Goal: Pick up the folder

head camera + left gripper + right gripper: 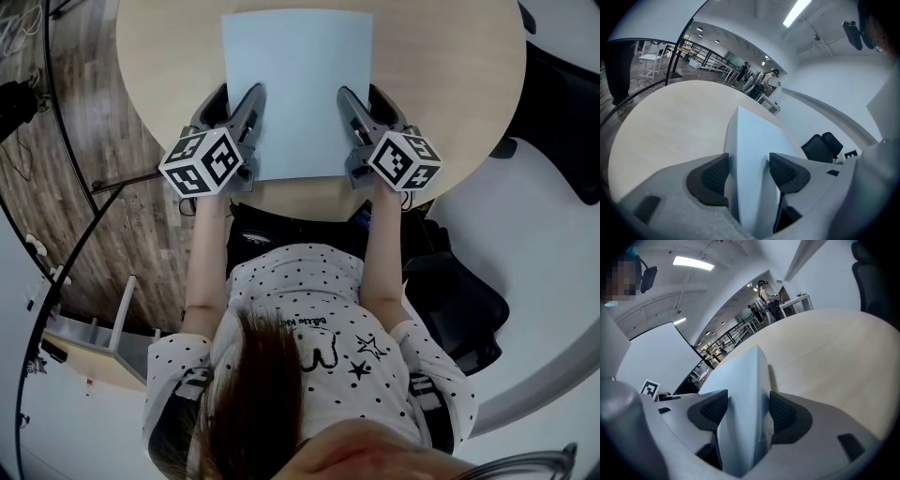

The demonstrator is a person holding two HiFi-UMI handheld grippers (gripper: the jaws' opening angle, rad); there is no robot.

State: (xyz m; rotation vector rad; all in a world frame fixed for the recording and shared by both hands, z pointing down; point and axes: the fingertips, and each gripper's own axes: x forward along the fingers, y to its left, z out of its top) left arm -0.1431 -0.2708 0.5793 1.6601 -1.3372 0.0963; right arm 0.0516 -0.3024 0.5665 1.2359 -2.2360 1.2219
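Shows a pale blue folder [296, 89] lying on a round pale-wood bench [441, 84], in the upper middle of the head view. Places the left gripper [242, 91] at the folder's lower left edge and the right gripper [359, 92] at its lower right edge, both pointing toward the top of the frame, with the marker cubes [202, 161] nearest the person. In the left gripper view, runs the folder's edge as a ridge up the centre of the frame, between the dark ribbed fingers [715, 176], which are drawn in and pinching it from both sides. Gives the same in the right gripper view: fingers [785, 416] closed in on the folder's other edge, pads against it left and right. Shows bare bench left of the folder in the left gripper view and right of it in the right gripper view. Puts a black chair [820, 145] at the right of the left gripper view, beyond the bench.
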